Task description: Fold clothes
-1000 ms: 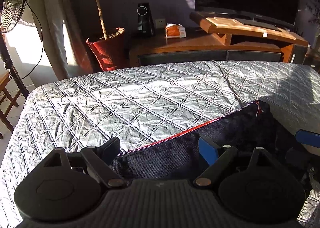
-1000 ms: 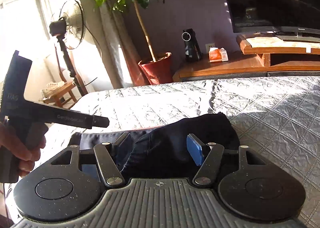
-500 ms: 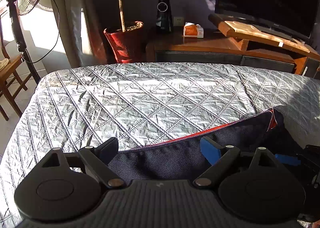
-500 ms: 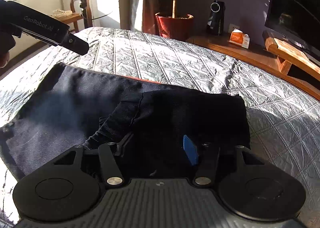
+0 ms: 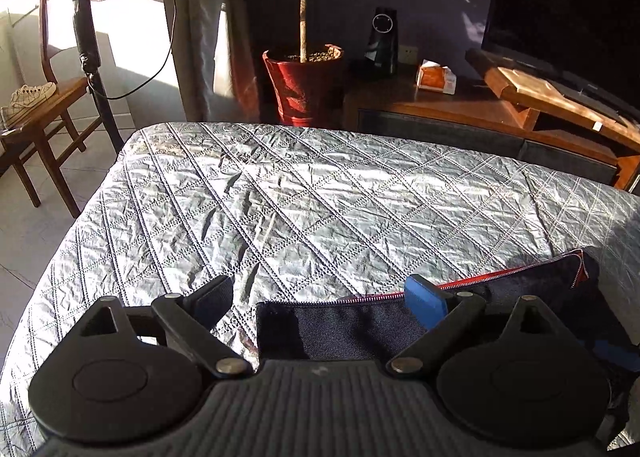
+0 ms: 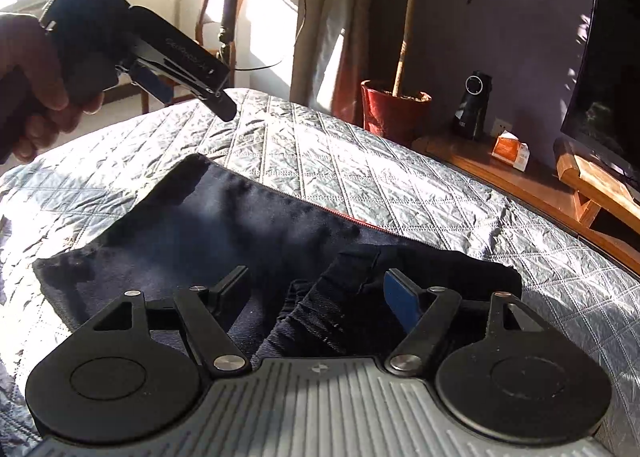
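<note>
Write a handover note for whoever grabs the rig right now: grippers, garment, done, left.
Left gripper: jaws opening, nothing clamped; it sits over the left end of the dark garment, lifted off the bed in the right wrist view.
Right gripper: jaws opening, above the bunched fold; the pads do not press on the cloth.
Garment: lies on the grey quilt, red-stitched edge facing away, left part flat, right part folded over itself.
Done: one fold on the right side, judging by the doubled cloth.
Left: smooth the bunched part, finish folding.
</note>
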Available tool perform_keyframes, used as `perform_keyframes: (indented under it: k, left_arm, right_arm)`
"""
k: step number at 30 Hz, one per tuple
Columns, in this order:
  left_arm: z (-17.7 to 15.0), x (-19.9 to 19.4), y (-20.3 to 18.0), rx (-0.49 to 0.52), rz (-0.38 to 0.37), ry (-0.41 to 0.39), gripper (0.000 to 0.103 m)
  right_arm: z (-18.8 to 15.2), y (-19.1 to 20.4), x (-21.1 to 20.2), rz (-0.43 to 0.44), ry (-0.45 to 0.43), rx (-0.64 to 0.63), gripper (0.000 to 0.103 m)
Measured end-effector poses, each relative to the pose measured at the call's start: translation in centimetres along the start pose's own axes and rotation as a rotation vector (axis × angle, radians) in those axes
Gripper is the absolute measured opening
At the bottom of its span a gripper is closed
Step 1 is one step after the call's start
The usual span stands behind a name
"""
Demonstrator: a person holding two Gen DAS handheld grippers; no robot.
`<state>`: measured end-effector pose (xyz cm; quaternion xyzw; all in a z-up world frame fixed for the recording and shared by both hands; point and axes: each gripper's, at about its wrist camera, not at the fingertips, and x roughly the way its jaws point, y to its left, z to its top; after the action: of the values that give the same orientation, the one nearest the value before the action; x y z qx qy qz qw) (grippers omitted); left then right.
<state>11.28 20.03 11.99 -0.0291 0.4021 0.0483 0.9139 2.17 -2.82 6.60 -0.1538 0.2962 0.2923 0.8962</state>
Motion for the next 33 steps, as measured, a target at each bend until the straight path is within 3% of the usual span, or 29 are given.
perform_keyframes:
  k: [3,6,9,12,14,20,22,23,24,28,30,31,33]
  left_arm:
    - [0.2,-0.6,1.2,-0.033,0.003,-0.019,0.091]
    - [0.3,-1.0,1.9,-0.045,0.003,-0.030,0.091]
    - [0.3,-1.2,2.6,-0.057,0.002,-0.036,0.091]
    - [0.3,-1.4,3.0,-0.066,-0.005,-0.042,0.091]
    - [0.3,-1.6,3.1,-0.071,-0.011,-0.046,0.091]
    - [0.6,-2.0,3.3,-0.084,-0.028,-0.060,0.091]
    - [0.6,-2.0,3.5,-0.090,-0.028,-0.063,0.091]
    - [0.6,-2.1,3.7,-0.095,-0.028,-0.064,0.091]
    - [0.7,-2.1,3.9,-0.101,-0.028,-0.065,0.091]
    - [0.7,-2.3,4.2,-0.108,-0.041,-0.070,0.091]
    - [0.7,-2.3,4.2,-0.105,-0.036,-0.074,0.091]
    - [0.8,-2.3,4.3,-0.107,-0.033,-0.074,0.091]
    - [0.9,-2.3,4.3,-0.115,-0.032,-0.076,0.091]
  right_arm:
    - [-0.7,6.6,-0.9,0.135,0.050,-0.226,0.084]
    - [-1.9,12.0,-0.9,0.172,0.082,-0.414,0.084]
    - [-2.7,15.4,0.0,0.135,0.075,-0.503,0.084]
    - [-2.9,17.9,1.0,0.062,0.060,-0.578,0.099]
    - [-2.4,18.6,1.8,0.010,0.040,-0.615,0.102]
    - [-1.2,20.4,3.6,-0.087,0.021,-0.642,0.101]
    - [-1.0,20.4,3.8,-0.064,0.030,-0.621,0.094]
    - [-0.9,20.6,3.8,-0.051,0.040,-0.628,0.074]
    - [-1.1,20.8,4.1,-0.045,0.056,-0.647,0.010]
    - [-1.4,20.4,4.9,-0.028,0.089,-0.622,0.010]
    - [-1.0,20.2,4.9,-0.036,0.091,-0.612,0.027]
    - [-0.9,20.0,4.9,-0.032,0.089,-0.619,0.029]
    - [-0.6,19.5,5.0,-0.002,0.096,-0.605,0.025]
